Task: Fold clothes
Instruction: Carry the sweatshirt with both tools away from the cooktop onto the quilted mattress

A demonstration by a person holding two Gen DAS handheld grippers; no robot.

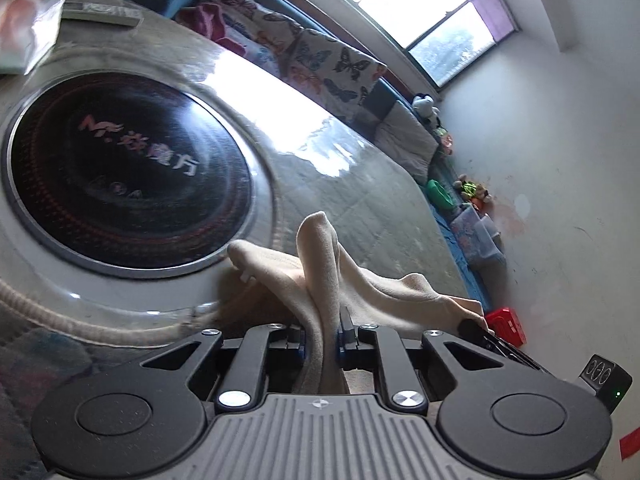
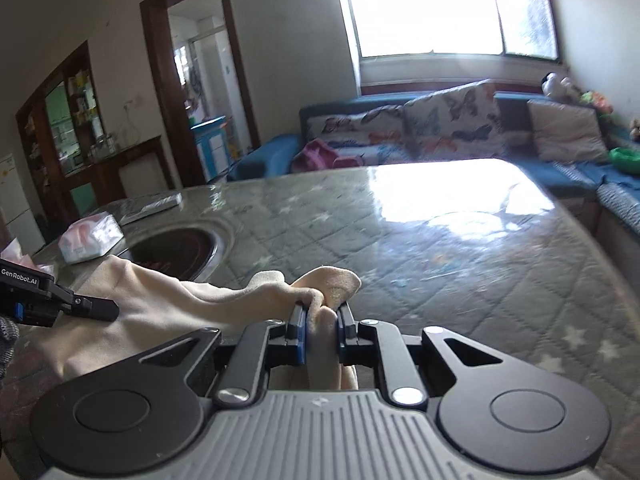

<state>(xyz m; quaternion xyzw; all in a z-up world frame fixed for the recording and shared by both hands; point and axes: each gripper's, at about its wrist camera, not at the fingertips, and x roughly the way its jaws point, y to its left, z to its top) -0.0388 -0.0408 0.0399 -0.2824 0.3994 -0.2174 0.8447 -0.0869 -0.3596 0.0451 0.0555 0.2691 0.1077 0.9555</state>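
A cream cloth garment [image 1: 320, 276] is held up between both grippers over the near edge of the table. My left gripper [image 1: 322, 340] is shut on one bunched edge of it. My right gripper [image 2: 322, 320] is shut on another edge of the same cream cloth [image 2: 168, 300], which stretches left toward the left gripper [image 2: 68, 304] seen at the frame's left side. The right gripper's black tip [image 1: 476, 330] shows at the cloth's far end in the left wrist view. The cloth hangs slack between them.
The table [image 2: 420, 240] has a glossy grey quilted star-pattern cover. A round black built-in cooktop [image 1: 128, 168] sits in it. A tissue pack [image 2: 90, 240] and a remote [image 1: 102, 14] lie at the far side. A blue sofa with butterfly throw [image 2: 420, 128] stands behind.
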